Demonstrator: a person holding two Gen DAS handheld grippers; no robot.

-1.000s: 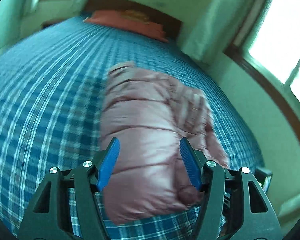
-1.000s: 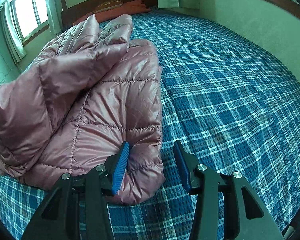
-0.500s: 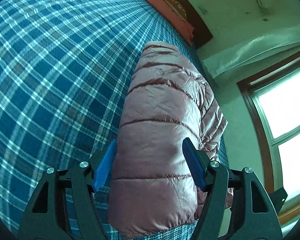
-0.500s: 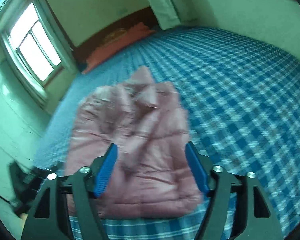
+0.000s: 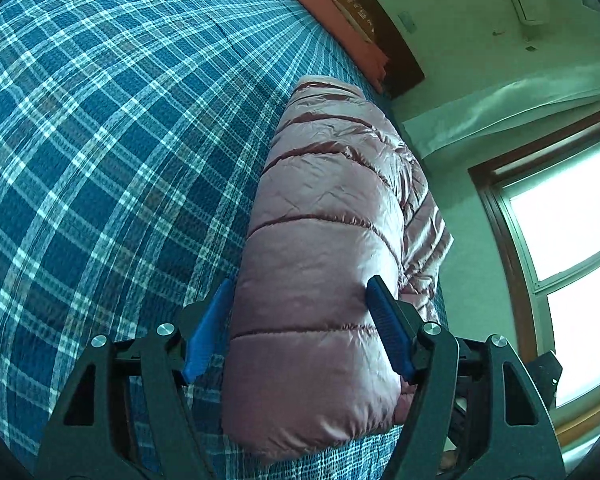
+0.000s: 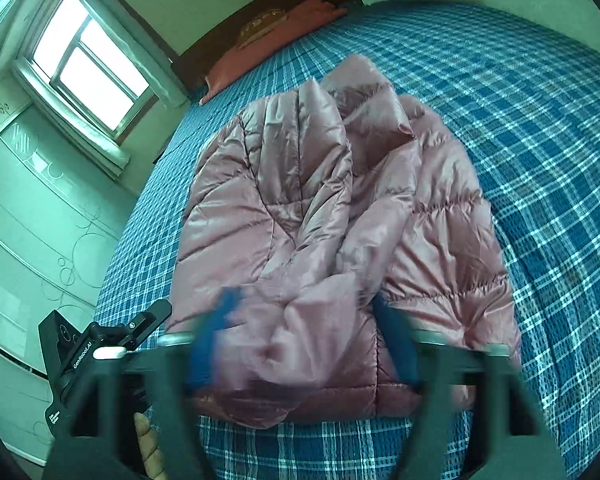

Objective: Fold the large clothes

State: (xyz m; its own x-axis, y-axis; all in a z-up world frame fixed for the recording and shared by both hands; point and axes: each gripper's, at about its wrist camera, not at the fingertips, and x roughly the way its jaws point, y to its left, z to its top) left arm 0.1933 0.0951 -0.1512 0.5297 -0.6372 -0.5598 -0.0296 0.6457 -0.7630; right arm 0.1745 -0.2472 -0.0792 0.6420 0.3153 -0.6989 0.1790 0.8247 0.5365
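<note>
Pink quilted jacket lies folded in a thick bundle on the bed's blue plaid bedspread, near the foot edge and toward the side by the window. Its sleeves and upper part are doubled over the body, leaving a lumpy, creased top with the collar end toward the headboard. In the left wrist view the jacket shows as a long padded roll running away toward the orange pillow. The left claw straddles the near end of that roll, its blue pads standing apart on either side of the fabric; whether they actually press on it cannot be told. The right claw hangs over the jacket's near edge, motion-blurred, its jaws closing with rumpled fabric between them but no firm grip visible. The left claw's black body also shows at the lower left of the right wrist view, with a fingertip of the person's hand below it.
</note>
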